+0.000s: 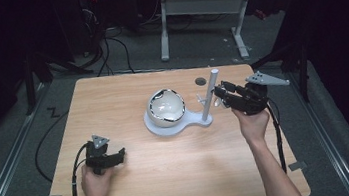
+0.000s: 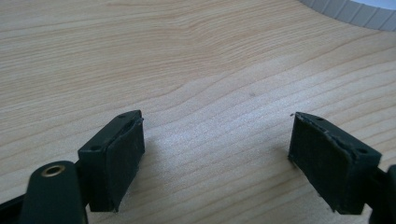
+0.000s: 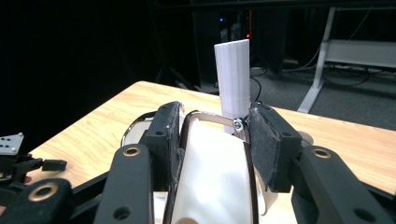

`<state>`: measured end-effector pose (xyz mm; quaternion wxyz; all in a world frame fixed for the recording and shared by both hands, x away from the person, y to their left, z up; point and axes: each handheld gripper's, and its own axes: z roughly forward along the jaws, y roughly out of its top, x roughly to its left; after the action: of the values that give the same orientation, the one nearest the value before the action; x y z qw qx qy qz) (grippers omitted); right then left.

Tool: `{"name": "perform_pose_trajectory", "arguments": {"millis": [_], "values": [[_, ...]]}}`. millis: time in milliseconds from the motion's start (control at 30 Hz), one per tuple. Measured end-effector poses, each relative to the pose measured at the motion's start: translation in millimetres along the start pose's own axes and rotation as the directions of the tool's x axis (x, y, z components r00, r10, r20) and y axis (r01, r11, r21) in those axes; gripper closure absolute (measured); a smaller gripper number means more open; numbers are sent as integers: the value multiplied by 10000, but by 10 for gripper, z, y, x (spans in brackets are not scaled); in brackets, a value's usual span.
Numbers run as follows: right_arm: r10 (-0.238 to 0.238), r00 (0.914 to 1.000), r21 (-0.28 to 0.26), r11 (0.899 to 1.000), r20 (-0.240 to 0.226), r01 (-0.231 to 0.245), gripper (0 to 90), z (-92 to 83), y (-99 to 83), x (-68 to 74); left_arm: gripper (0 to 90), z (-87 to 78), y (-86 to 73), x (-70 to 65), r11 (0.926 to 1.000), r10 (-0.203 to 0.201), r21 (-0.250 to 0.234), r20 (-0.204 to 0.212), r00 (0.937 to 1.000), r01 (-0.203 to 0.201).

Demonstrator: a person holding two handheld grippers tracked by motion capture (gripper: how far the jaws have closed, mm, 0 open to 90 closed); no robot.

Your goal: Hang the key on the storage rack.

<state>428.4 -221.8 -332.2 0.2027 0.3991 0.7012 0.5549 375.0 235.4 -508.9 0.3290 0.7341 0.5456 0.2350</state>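
Right gripper (image 3: 215,126): jaws clamped on a white piece with a thin metal rim (image 3: 215,182), one pad on each side of the rim. The piece is wide, so the jaws stand well apart even while gripping. What the piece is, I cannot tell from this close.

Left gripper (image 2: 217,140): jaws wide apart, nothing between them, resting low over the bare table (image 2: 187,60) at the near left.

Key relation: the white post (image 3: 233,79) stands straight ahead of the right jaws, just beyond the far end of the held piece. The post's long axis is upright. The held piece runs lengthwise along the jaws, pointing at the post. Whether rim and post already touch cannot be read, since the far end hides the contact. In the high view the right gripper (image 1: 219,92) sits just beside the post (image 1: 211,93), on its right. The left gripper (image 1: 119,154) is well apart from it, so the right hand is clearly the nearer.

Judgement: any coming move is a short one towards the post, and alignment with the upright matters most.

Count:
- stand base (image 1: 190,121), flat and white: one
- post: one, with what looks like a short side peg (image 1: 199,96), blurred
- dark-rimmed bowl (image 1: 165,108) on the round end of the base: one
- held piece: one
- grippers: two
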Motion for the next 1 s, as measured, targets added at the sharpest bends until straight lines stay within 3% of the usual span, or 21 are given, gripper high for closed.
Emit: {"name": "perform_pose_trajectory", "arguments": {"millis": [333,1000], "values": [[-522,9984,-115,9986,214,525,550,-22,-56,132,187,0,0,0,10000,4,2,-4,10000,-4],[-127,9995,314,9994,273,118,548,91,-382,78,187,0,0,-2,10000,15,8,-9,10000,-15]]}}
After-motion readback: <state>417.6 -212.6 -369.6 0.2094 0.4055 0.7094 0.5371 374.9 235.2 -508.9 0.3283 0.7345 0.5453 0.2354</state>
